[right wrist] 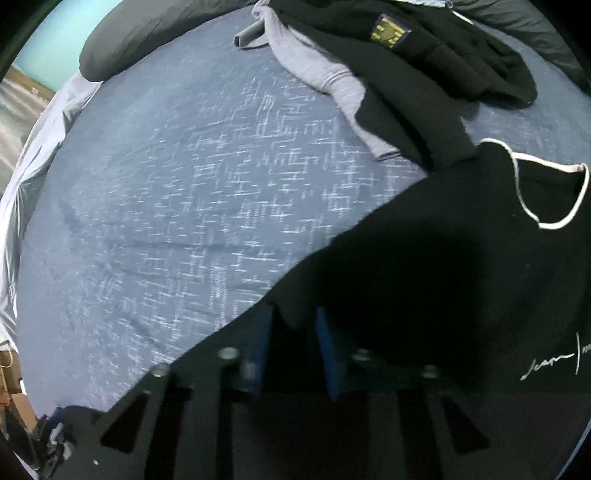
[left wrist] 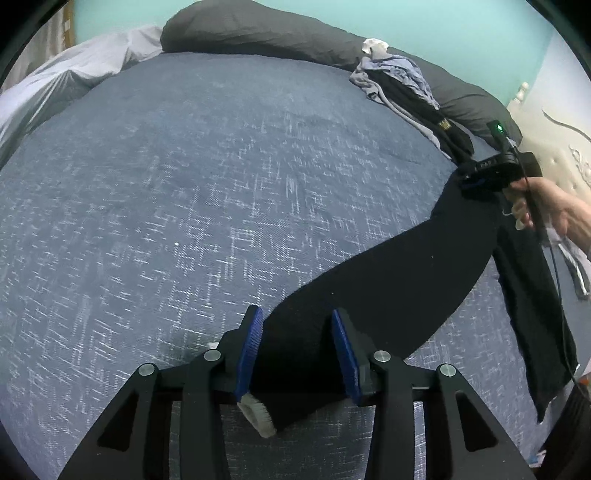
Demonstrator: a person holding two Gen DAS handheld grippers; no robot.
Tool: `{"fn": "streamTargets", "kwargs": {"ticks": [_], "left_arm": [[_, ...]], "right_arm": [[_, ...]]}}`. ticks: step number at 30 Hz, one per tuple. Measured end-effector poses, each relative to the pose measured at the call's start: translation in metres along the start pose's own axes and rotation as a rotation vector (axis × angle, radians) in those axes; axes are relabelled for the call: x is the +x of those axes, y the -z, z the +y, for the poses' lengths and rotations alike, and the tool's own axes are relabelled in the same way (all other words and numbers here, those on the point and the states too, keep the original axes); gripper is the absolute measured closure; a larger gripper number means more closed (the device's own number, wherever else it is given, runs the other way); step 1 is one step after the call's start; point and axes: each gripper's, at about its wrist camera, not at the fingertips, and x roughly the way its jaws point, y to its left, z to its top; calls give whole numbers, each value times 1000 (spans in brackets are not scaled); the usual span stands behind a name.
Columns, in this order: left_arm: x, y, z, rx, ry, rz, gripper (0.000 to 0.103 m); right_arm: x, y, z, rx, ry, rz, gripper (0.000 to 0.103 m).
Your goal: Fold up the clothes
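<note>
A black long-sleeved top (left wrist: 406,266) lies on the blue bed cover (left wrist: 184,184). Its sleeve runs diagonally toward me and ends in a white cuff (left wrist: 256,413). My left gripper (left wrist: 295,314) stands open over that sleeve end, the fabric lying between the blue pads (left wrist: 251,350). In the right wrist view the top (right wrist: 443,277) shows a white-trimmed neckline (right wrist: 546,192) and white script. My right gripper (right wrist: 293,314) is shut on the top's near edge. A hand (left wrist: 554,210) holds that right gripper (left wrist: 480,177) at the sleeve's far end.
A heap of grey-blue and black clothes (left wrist: 399,85) (right wrist: 332,74) sits at the back right, one piece with a yellow patch (right wrist: 388,31). Dark grey pillows (left wrist: 258,29) line the head of the bed. A pale sheet (left wrist: 55,85) bunches at the left edge.
</note>
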Motion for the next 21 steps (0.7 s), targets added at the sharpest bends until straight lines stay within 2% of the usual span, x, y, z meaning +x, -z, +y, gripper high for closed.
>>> {"fn": "streamTargets", "kwargs": {"ticks": [1,3,10,15,16,17,19,21], "left_arm": [[-1,-1,0,1,-5,-3,59],[-2,-3,1,2,-12,-9,56],[-4,-8,3,7,4,-13,50],[5,-4,-2,44,9,20,52],[6,-2,-3,49,11,22,66],[6,-1,-3,53,13,24,86],[6,1,-4,63,18,24,97],[0,2,-6,76,22,8,99]], "right_arm": [[-4,0,-4,8,-18,-15,98],[-14,-1,-9,16,-54,-62,100],[-42,-5,-4,-26,-110,-182,101],[-66,-11,-3,-31,-139,-280,101],[-69,-12,-3,-33,-140,-288,101],[-71,-14,-3,-34,-143,-299,101],[-76,-16,-2,-32,-151,-321,101],[-80,-19,0,-31,-159,-343,101]]}}
